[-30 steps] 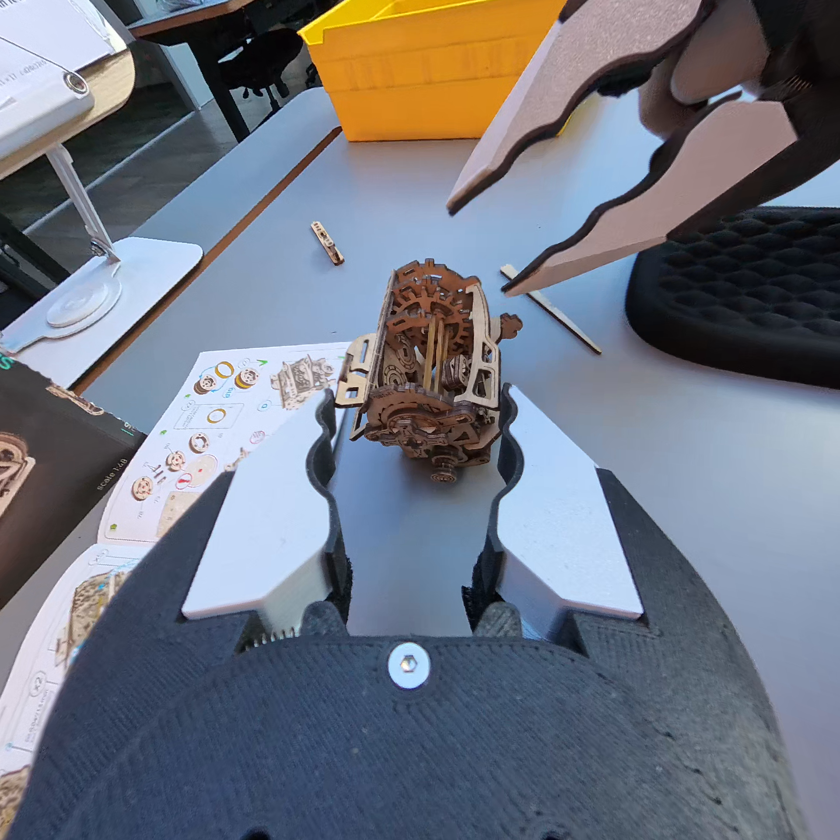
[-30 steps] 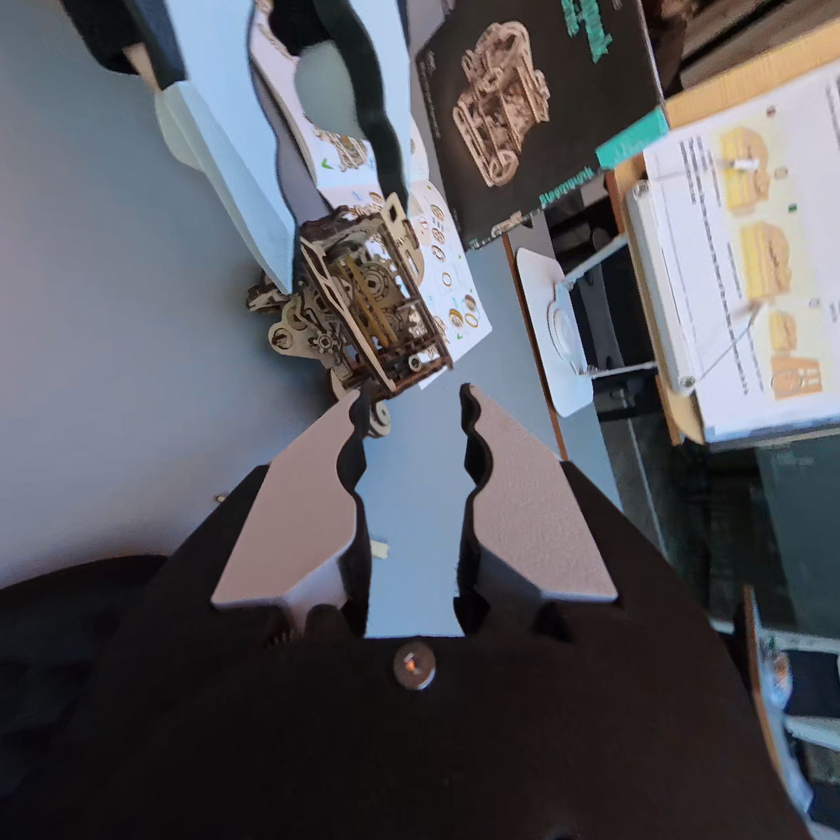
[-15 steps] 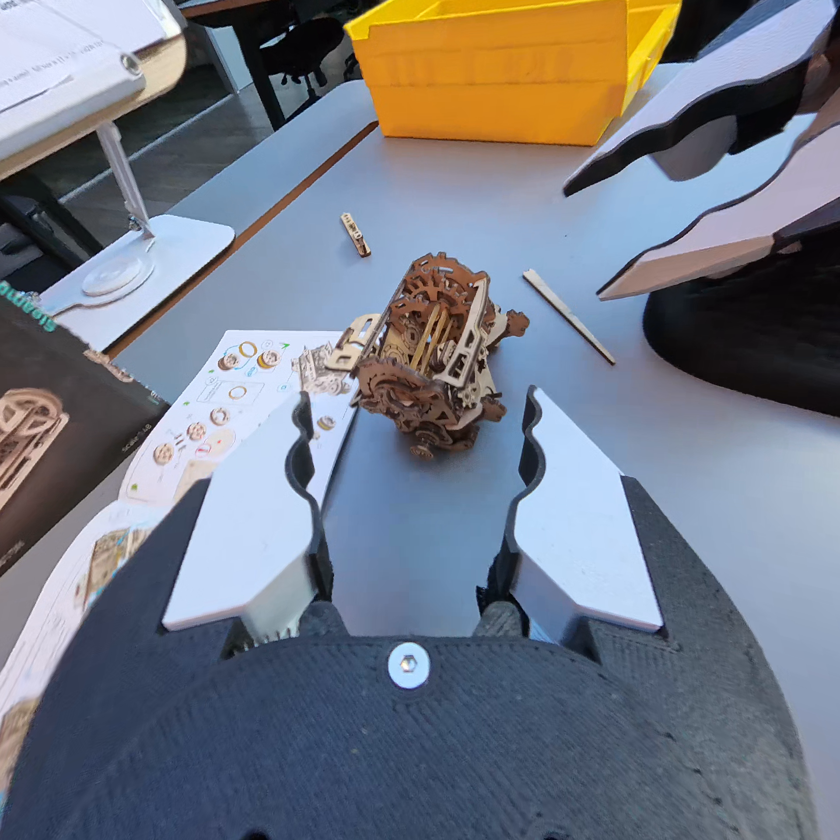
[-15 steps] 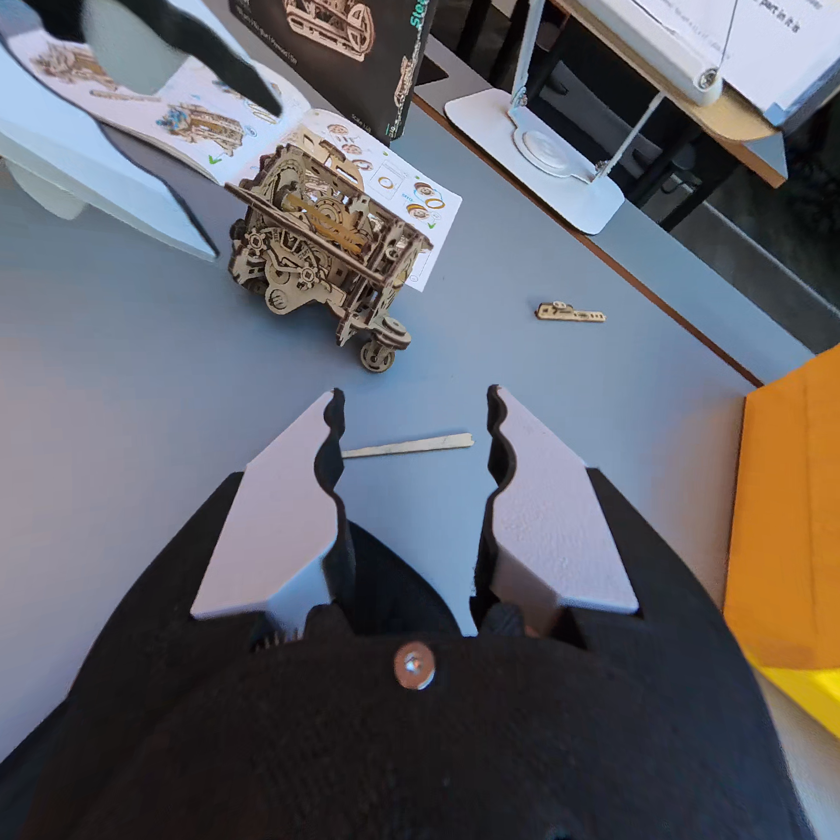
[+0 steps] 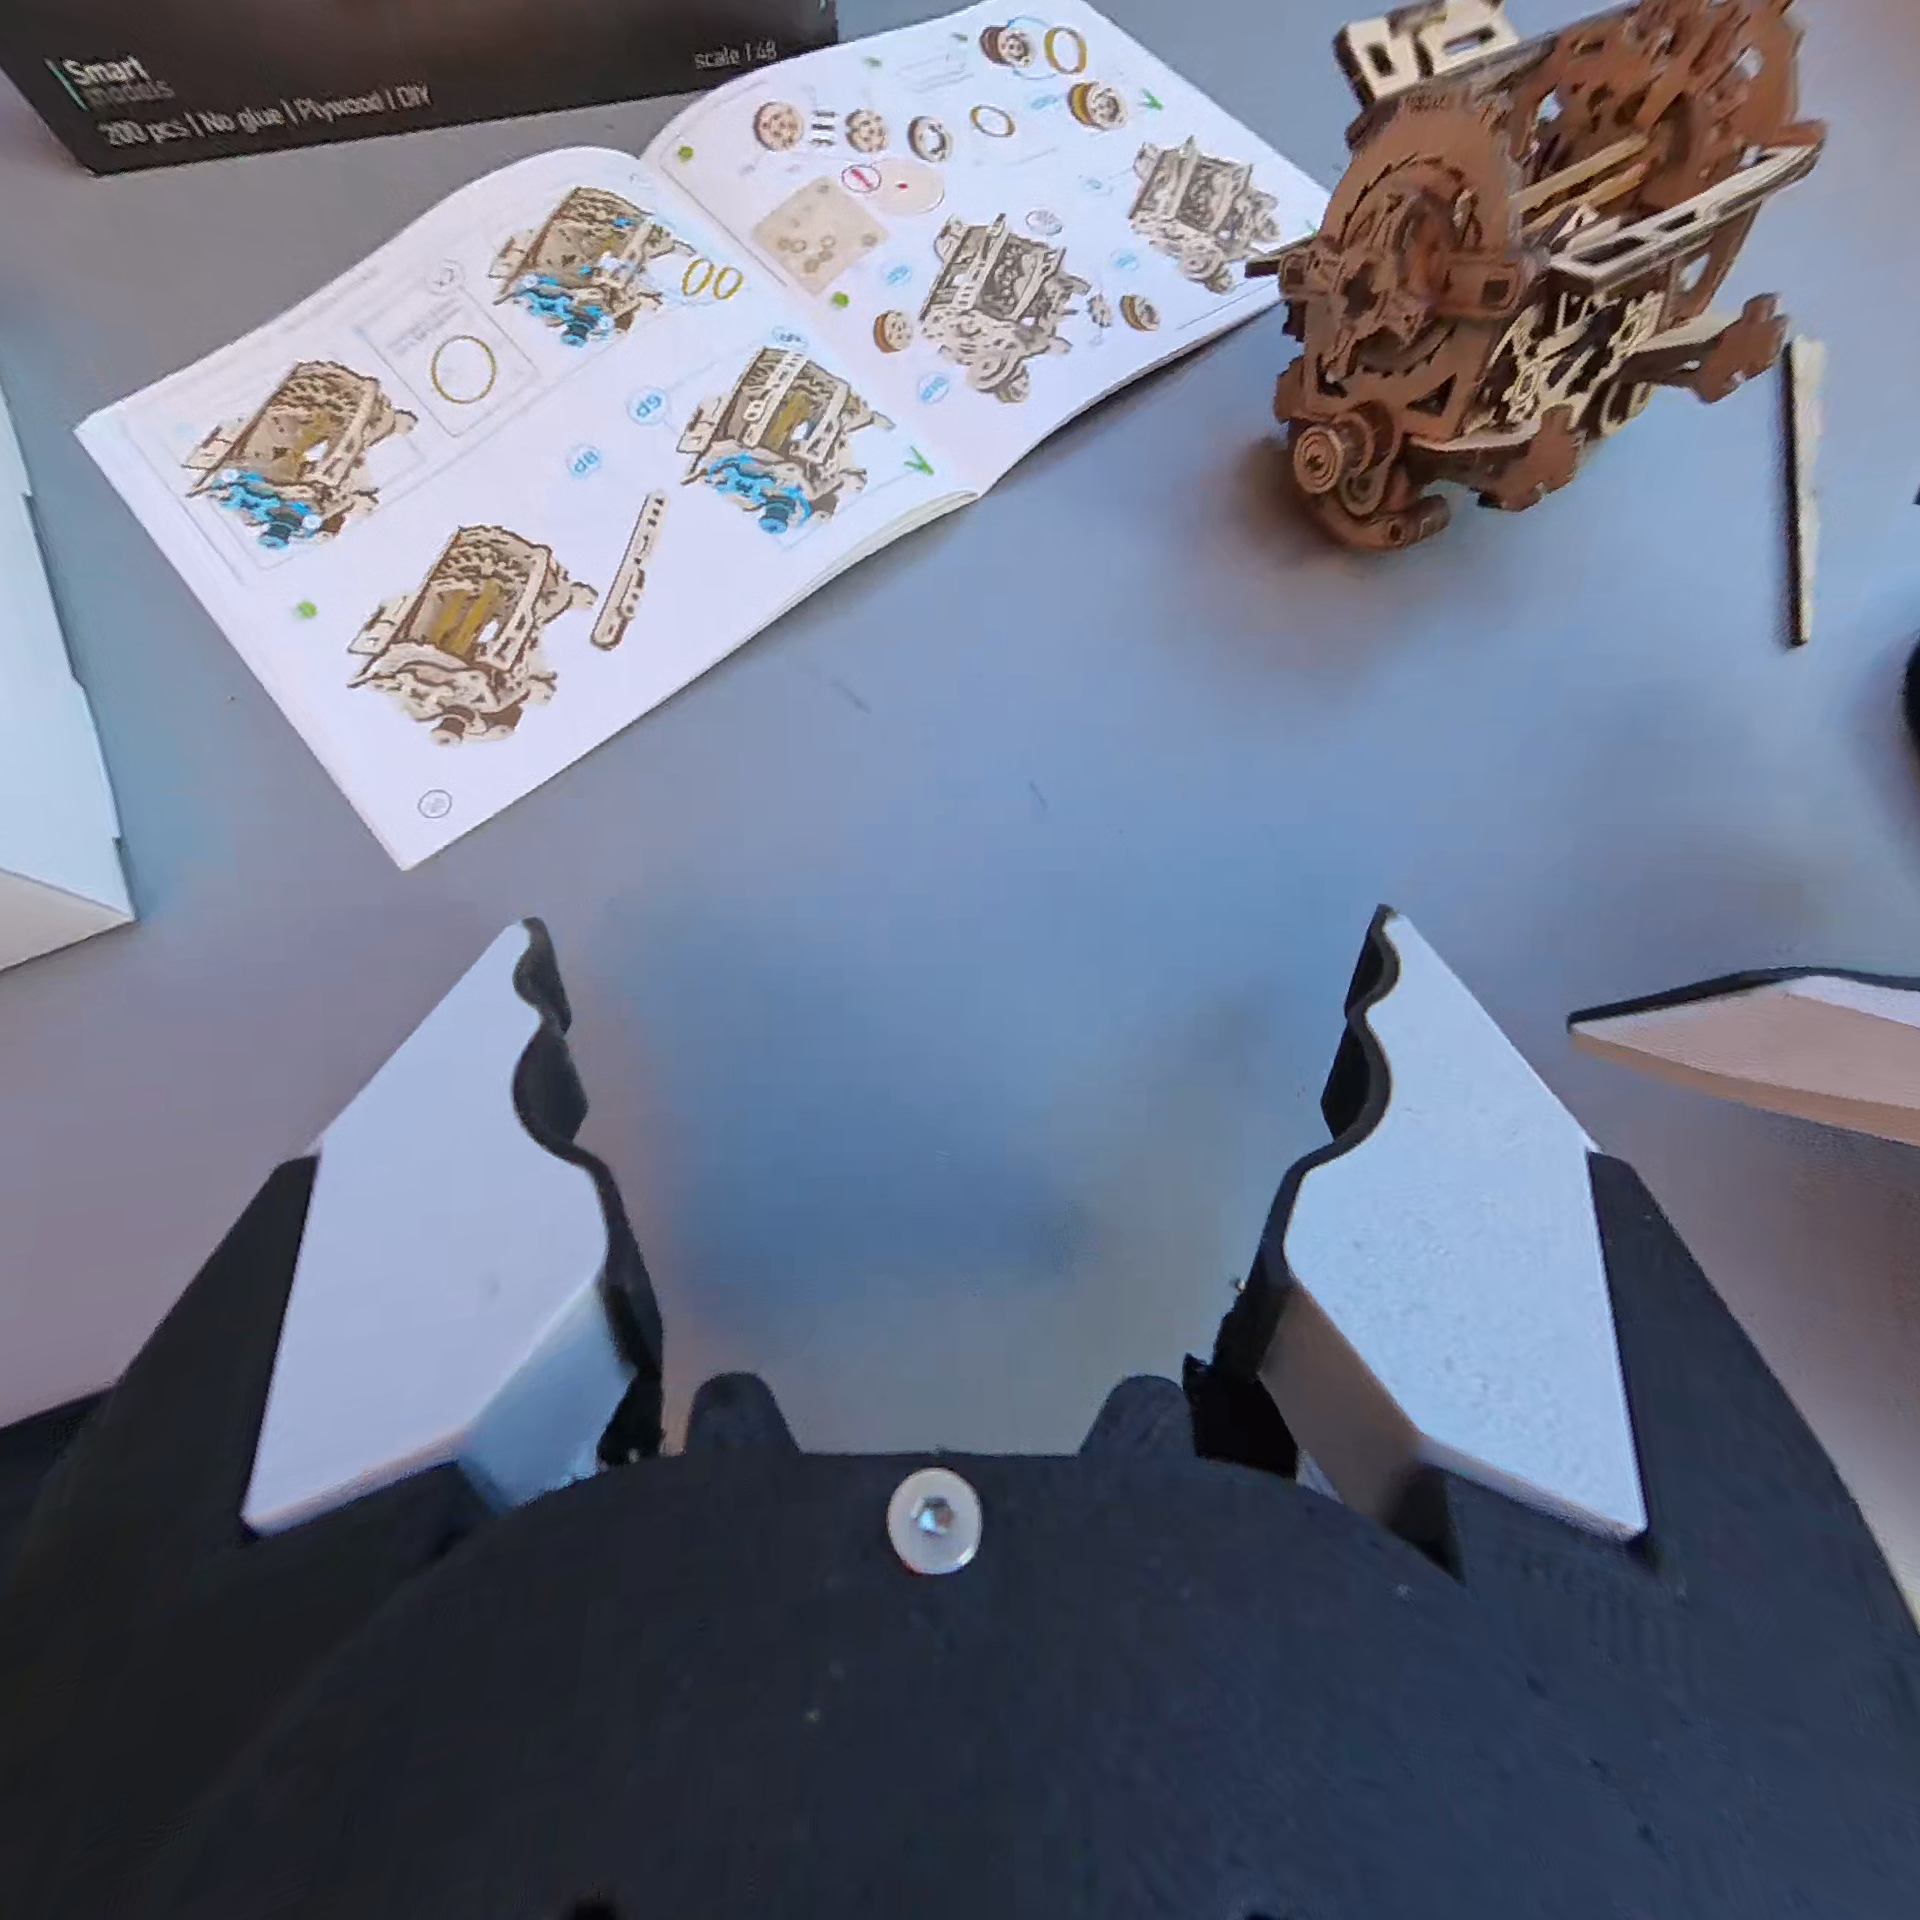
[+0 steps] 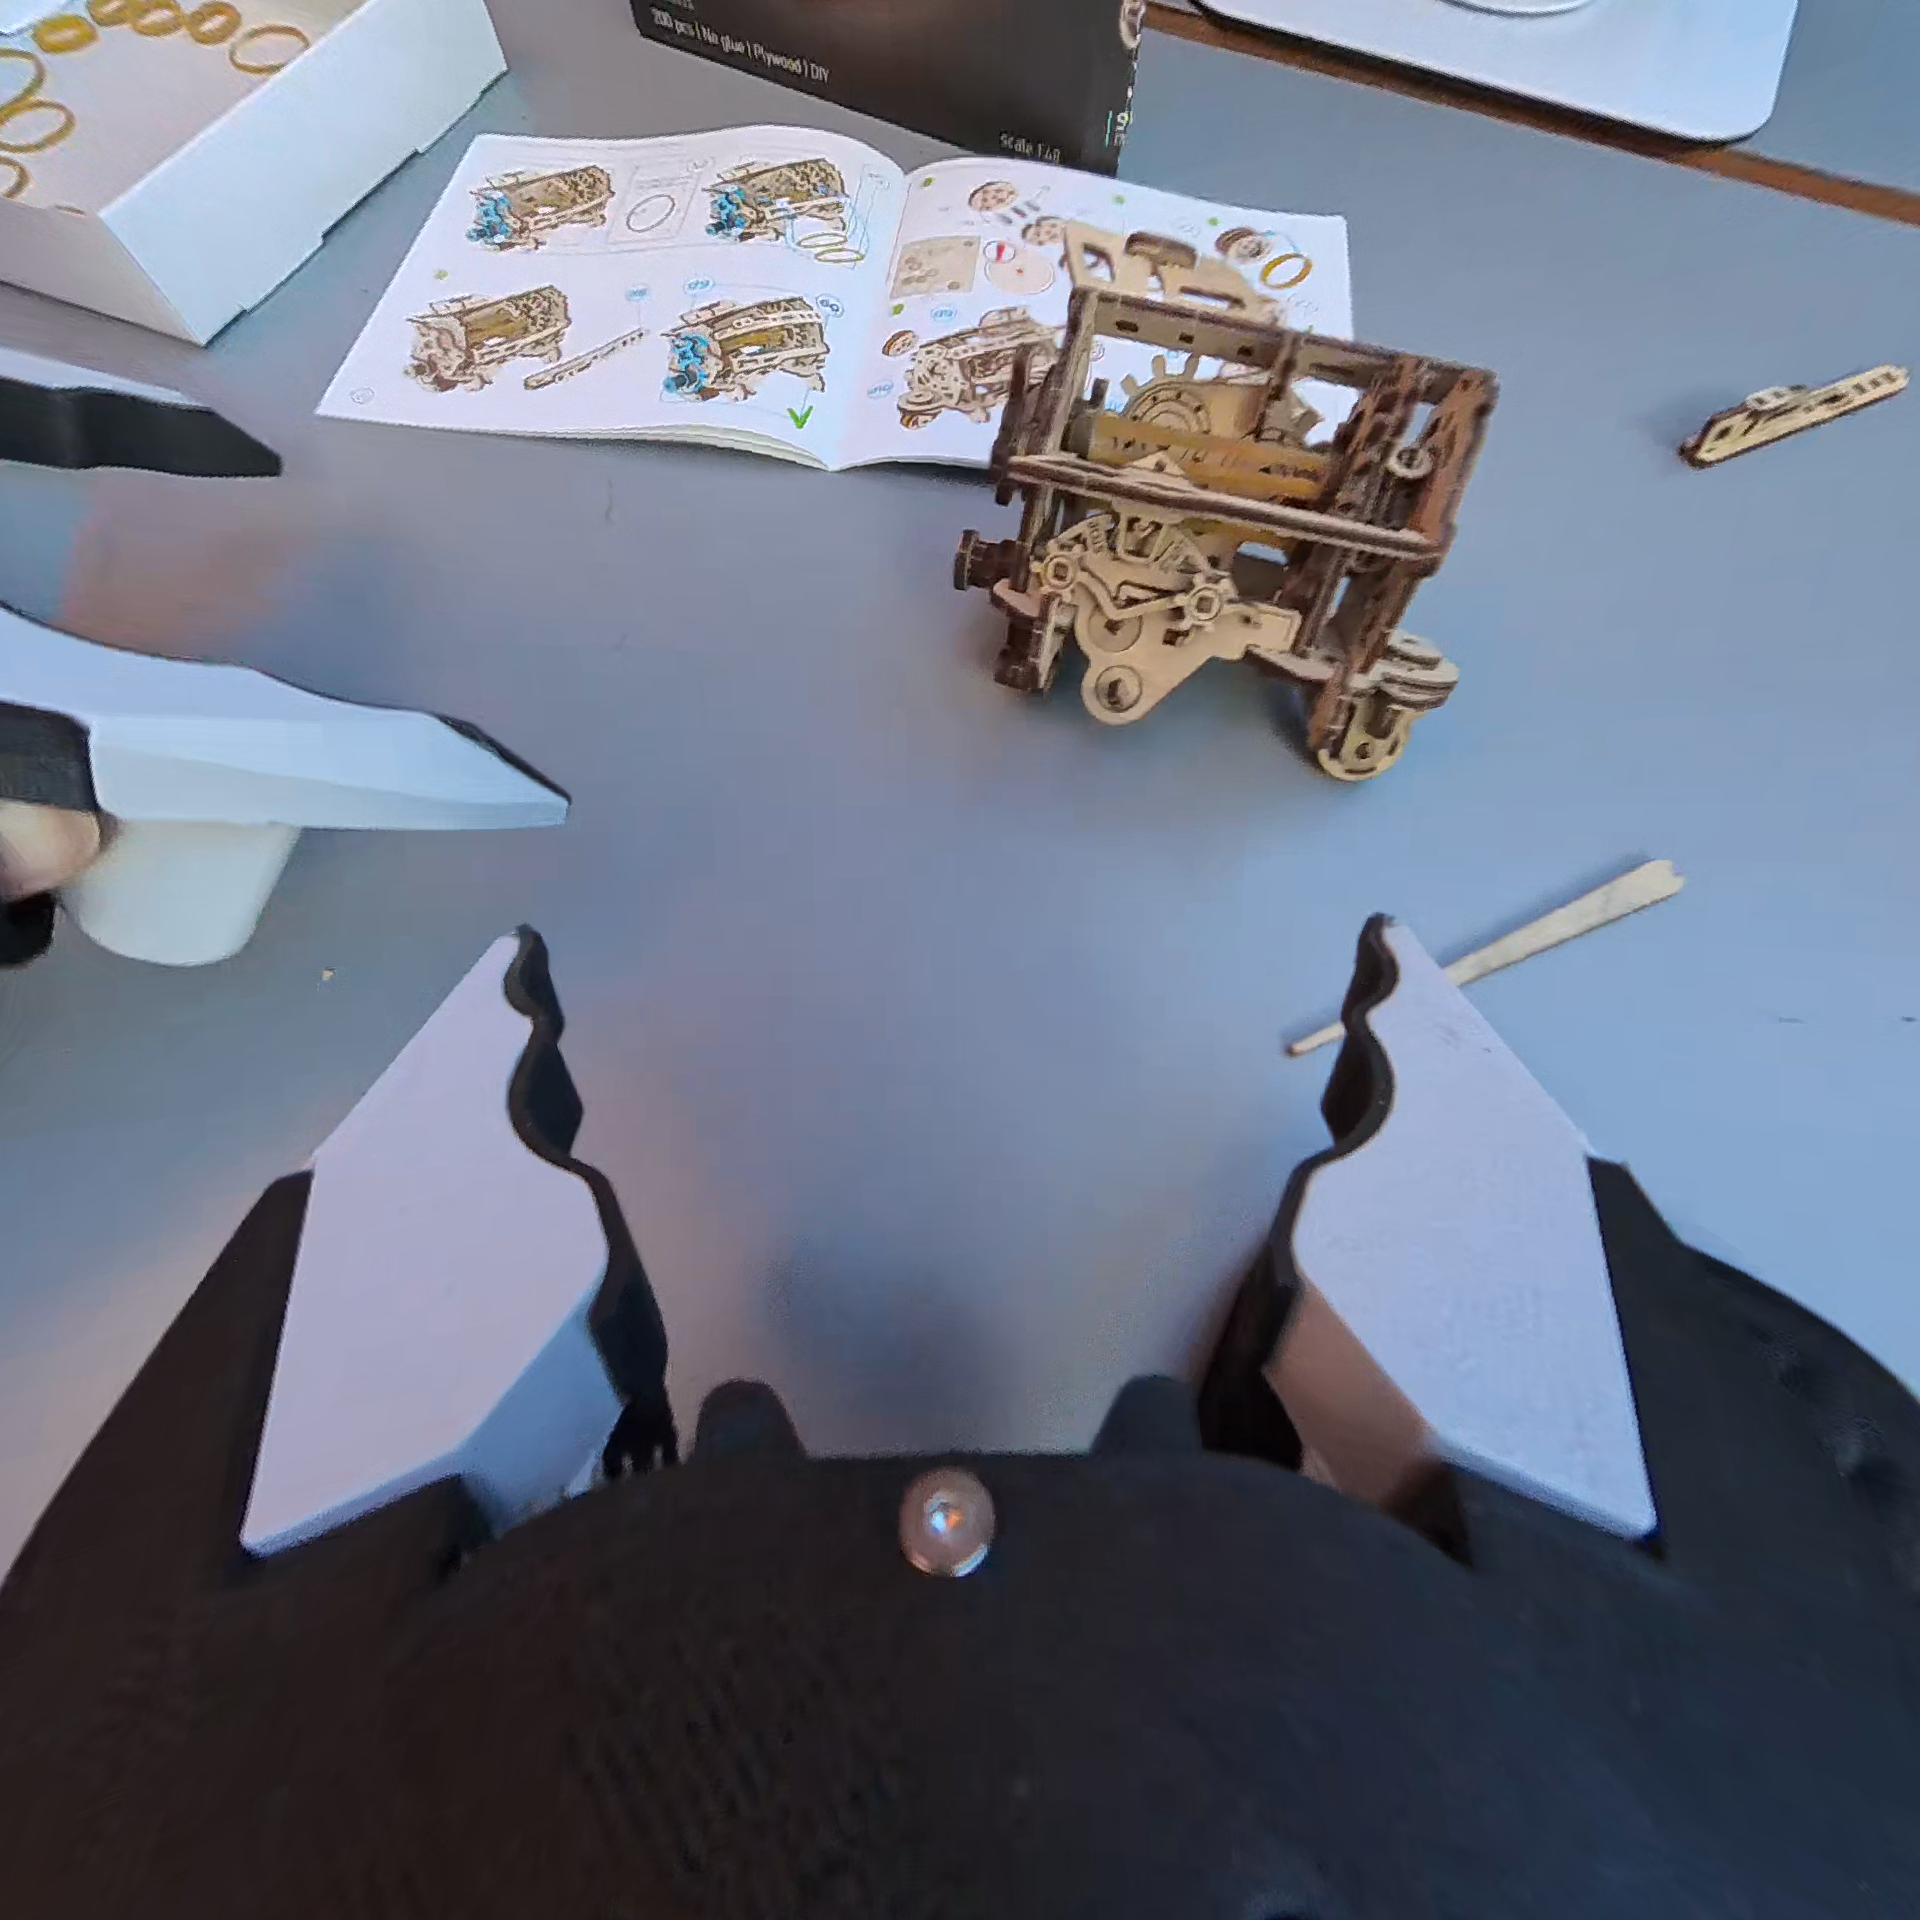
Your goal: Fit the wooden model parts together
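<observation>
Model: wooden model stands on the grey table, far and right of both grippers, its far edge over the open instruction booklet.
Loose parts: thin wooden stick lies near-right of the model; small flat wooden piece lies farther right.
Right gripper: low over bare table, pointing forward, jaws spread wide, nothing between them.
Left gripper: level over the table, jaws spread wide and bare; model far right of it.
Surroundings: black box beyond the booklet; white box far left.
</observation>
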Action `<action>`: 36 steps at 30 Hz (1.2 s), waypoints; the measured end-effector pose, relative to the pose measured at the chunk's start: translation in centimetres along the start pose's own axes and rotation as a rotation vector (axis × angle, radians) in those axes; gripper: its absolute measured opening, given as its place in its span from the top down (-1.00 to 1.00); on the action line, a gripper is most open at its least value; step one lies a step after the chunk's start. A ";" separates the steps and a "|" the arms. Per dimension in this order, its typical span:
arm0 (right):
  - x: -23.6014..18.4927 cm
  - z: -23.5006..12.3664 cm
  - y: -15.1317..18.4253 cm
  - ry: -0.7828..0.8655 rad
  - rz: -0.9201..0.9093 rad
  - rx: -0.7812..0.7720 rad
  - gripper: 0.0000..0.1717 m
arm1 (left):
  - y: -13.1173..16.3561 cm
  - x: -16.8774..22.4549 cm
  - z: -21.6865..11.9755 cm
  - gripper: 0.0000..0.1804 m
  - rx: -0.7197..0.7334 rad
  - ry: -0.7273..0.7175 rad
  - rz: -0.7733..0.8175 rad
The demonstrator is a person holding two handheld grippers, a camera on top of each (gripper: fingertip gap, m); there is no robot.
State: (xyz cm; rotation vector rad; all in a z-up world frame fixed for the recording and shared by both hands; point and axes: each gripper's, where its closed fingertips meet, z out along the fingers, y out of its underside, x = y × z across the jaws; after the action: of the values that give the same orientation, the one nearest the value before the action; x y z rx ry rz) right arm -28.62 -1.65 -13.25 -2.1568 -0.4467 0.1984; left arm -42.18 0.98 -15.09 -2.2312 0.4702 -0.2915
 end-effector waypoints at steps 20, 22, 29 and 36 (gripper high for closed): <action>0.9 4.6 1.3 0.129 0.130 -0.130 -0.75 | 2.1 -2.0 0.9 -0.74 -0.086 -0.162 -0.050; 1.0 4.6 1.3 0.134 0.129 -0.130 -0.74 | 2.1 -2.0 0.9 -0.74 -0.086 -0.162 -0.051; 1.2 4.3 1.2 0.161 0.115 -0.118 -0.75 | 2.3 -1.9 0.7 -0.74 -0.084 -0.185 -0.073; 3.2 3.4 1.0 0.315 0.140 -0.082 -0.67 | 2.3 -1.9 0.7 -0.74 -0.084 -0.184 -0.073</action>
State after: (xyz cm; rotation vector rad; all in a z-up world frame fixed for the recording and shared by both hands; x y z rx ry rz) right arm -26.52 1.65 -15.98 -2.2509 -0.1254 -0.0848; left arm -44.23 0.93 -17.37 -2.3346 0.3074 -0.1038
